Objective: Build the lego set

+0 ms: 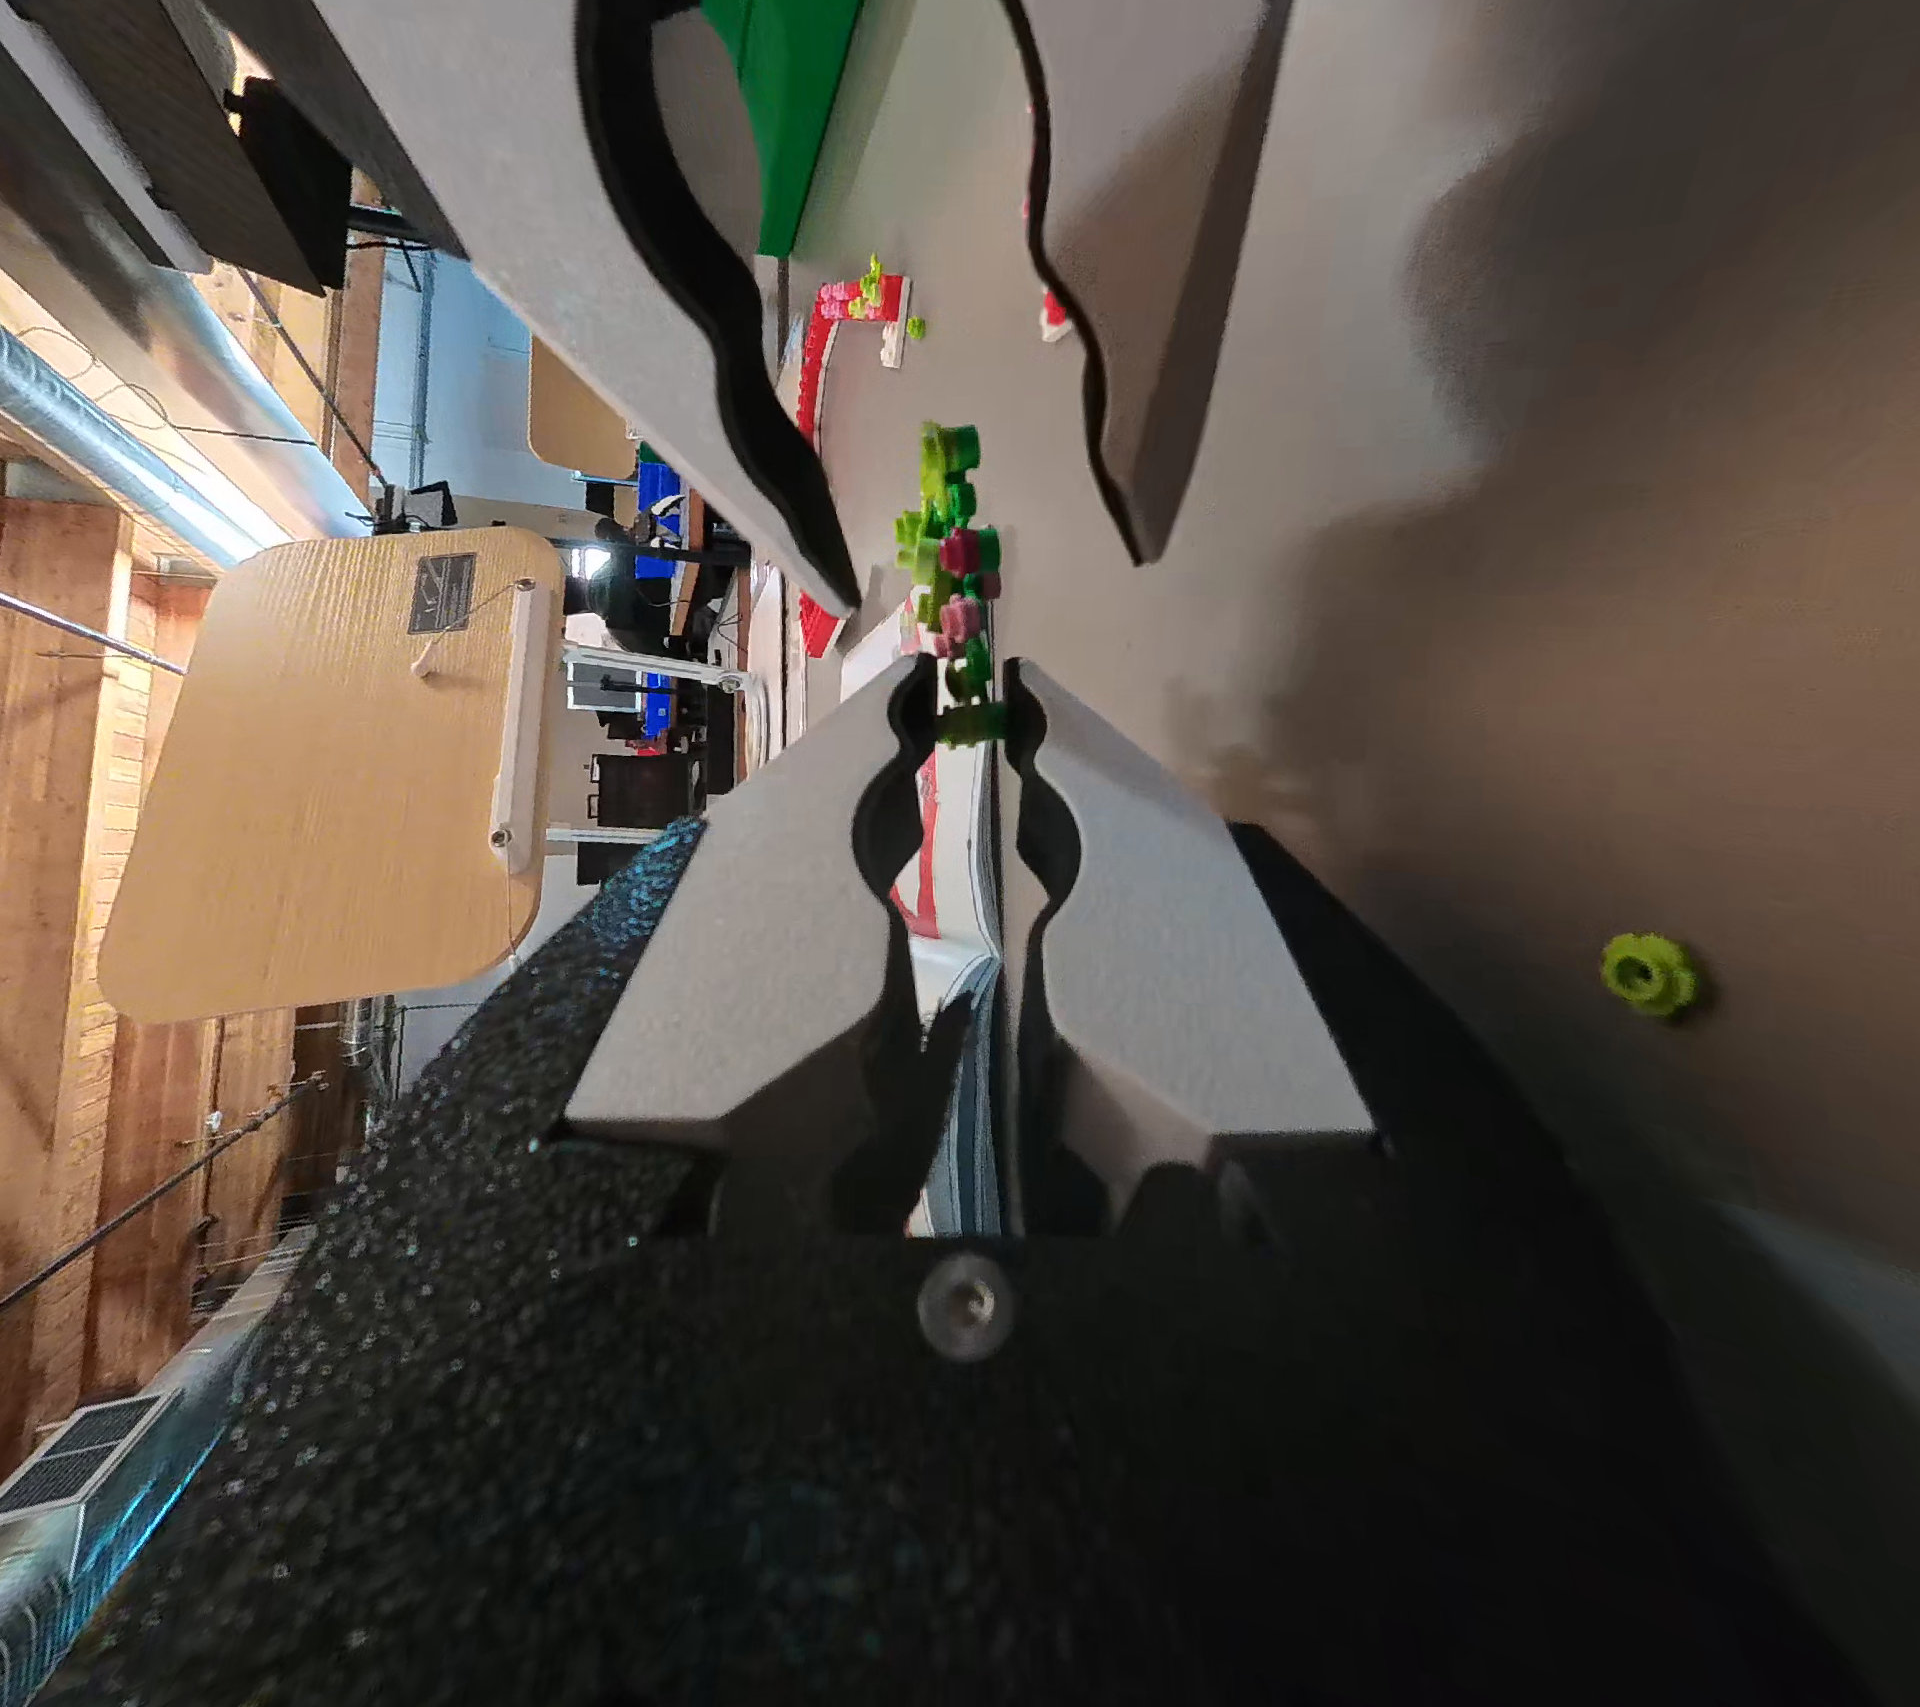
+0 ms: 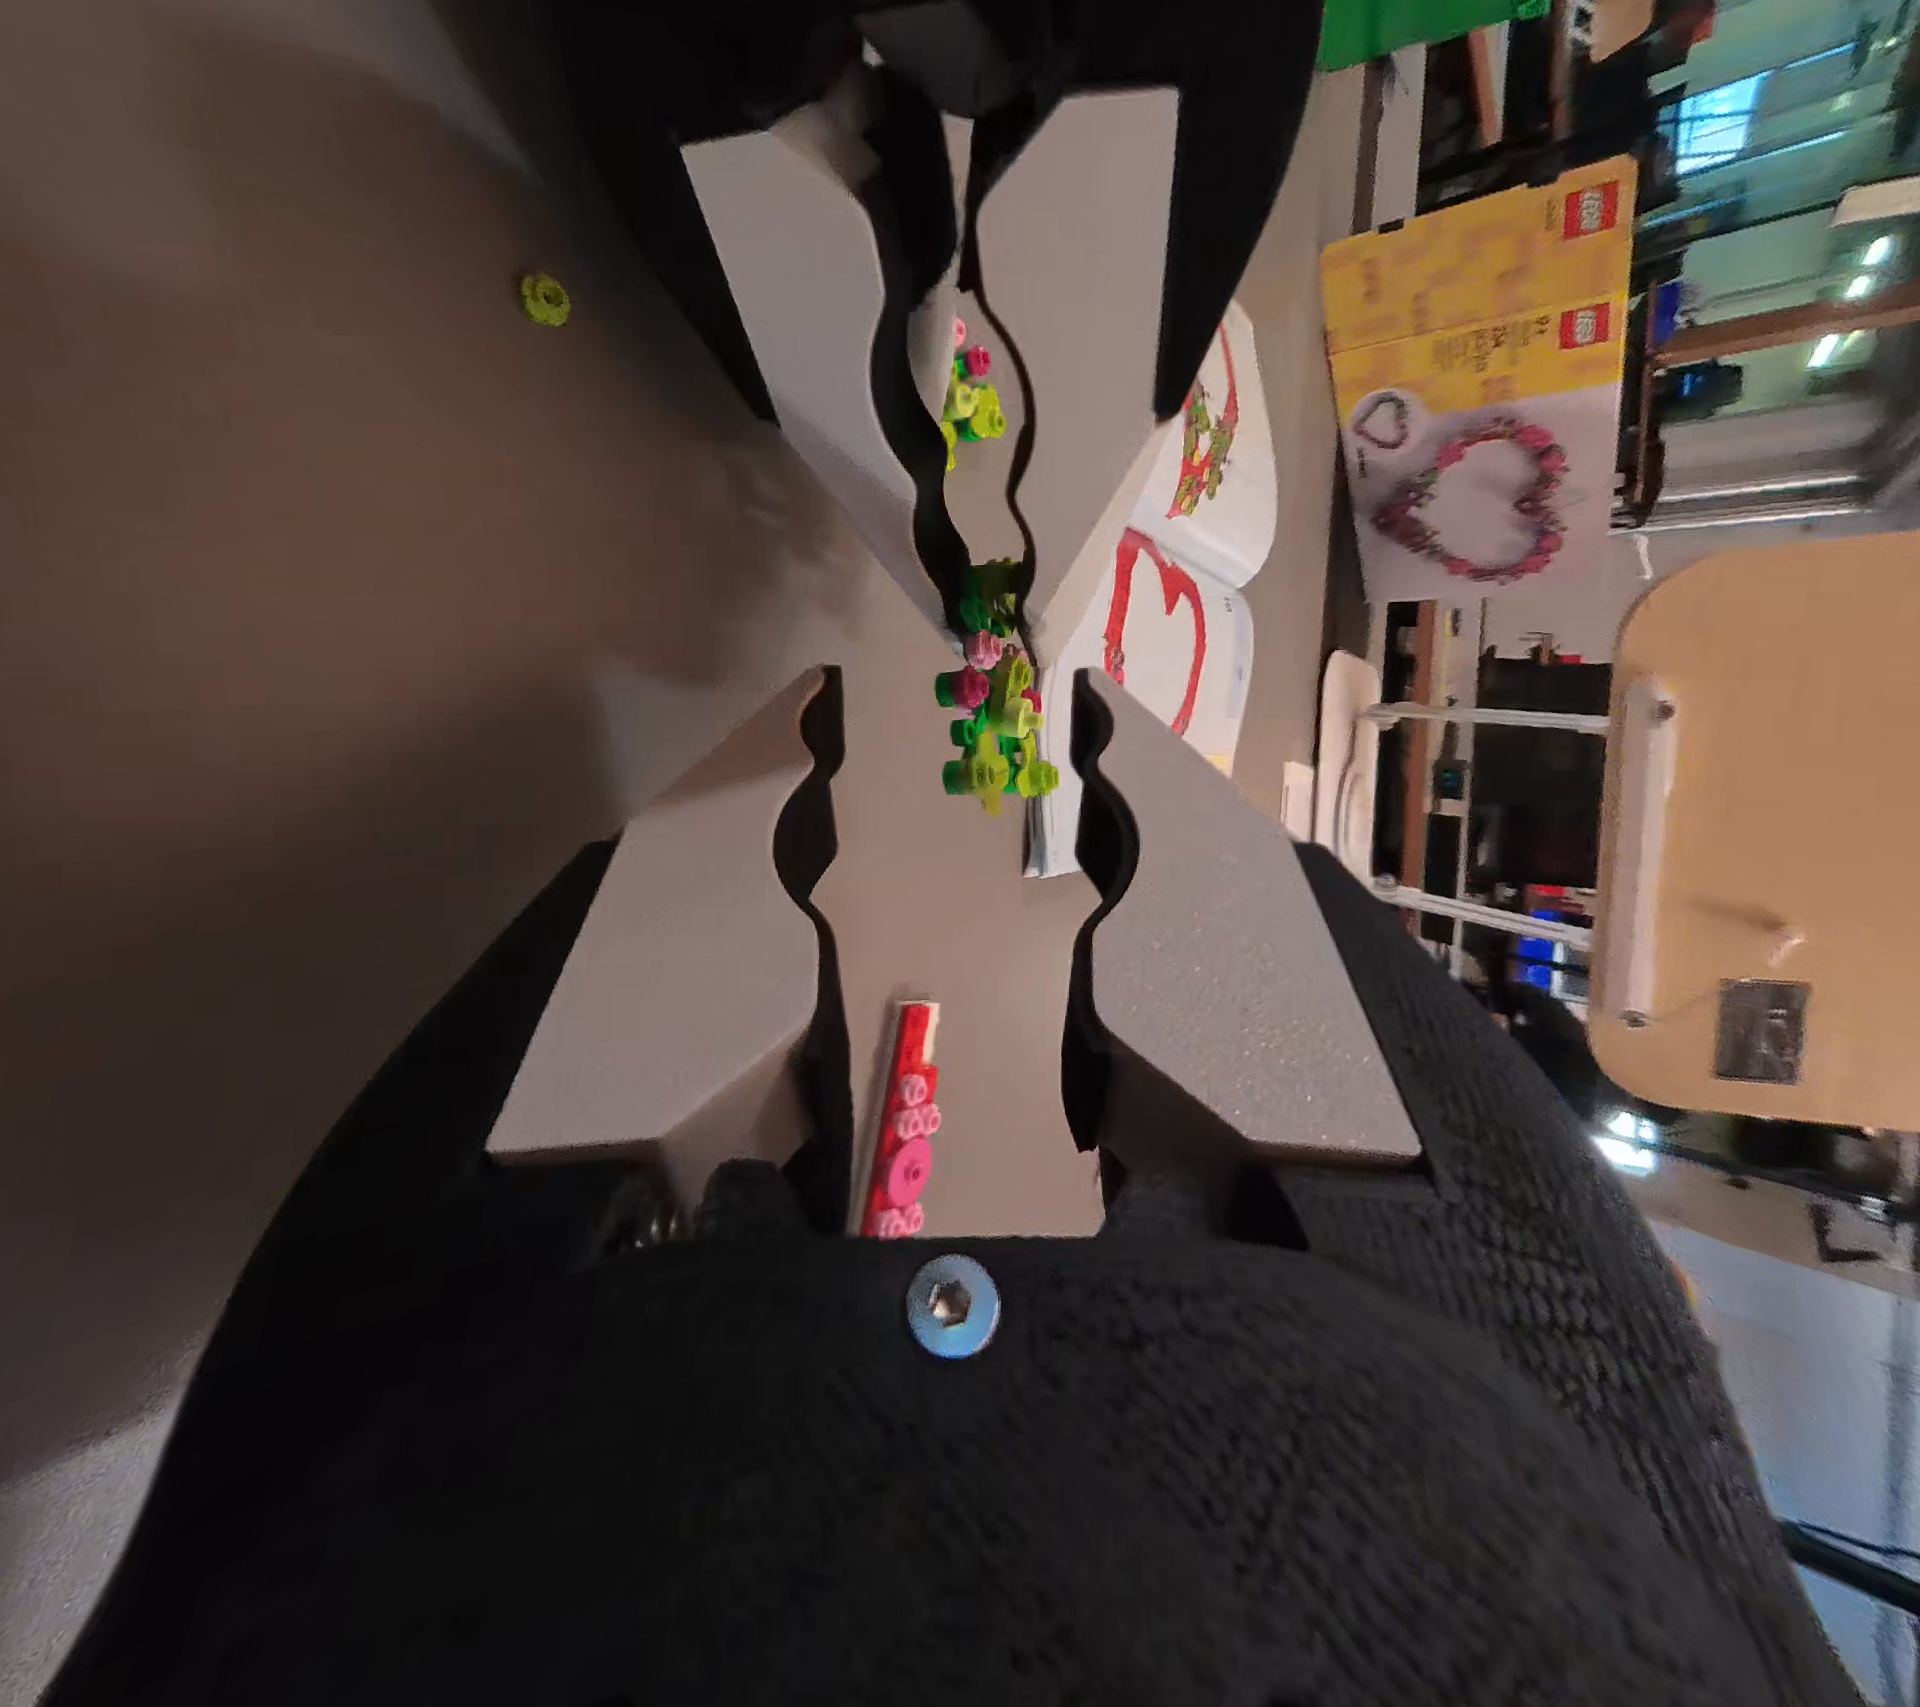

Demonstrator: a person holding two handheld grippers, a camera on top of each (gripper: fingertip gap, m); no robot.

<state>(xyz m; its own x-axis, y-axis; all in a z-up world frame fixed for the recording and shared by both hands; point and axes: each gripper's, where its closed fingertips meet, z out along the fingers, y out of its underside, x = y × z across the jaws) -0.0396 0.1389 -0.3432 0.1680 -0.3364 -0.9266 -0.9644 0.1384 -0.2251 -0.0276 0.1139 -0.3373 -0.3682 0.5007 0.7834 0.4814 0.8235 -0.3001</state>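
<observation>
Left gripper (image 1: 968,689) narrowed onto the green end of a strip of green and pink bricks (image 1: 958,577), which it holds above the grey table (image 1: 1558,410). Right gripper (image 2: 951,686) spread wide, tips facing the left one, on either side of the strip's far end, not gripping. Loose lime round piece (image 1: 1649,975) on table, well apart. Open instruction booklet (image 2: 1195,618) and red curved section (image 1: 842,327) beyond.

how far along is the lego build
Partly done: a red strip with pink flowers lies assembled on the table. In hand: the left gripper pinches one end of a green and pink flower cluster; the right gripper is open beside it. Left: a loose lime piece and joining sections.
</observation>
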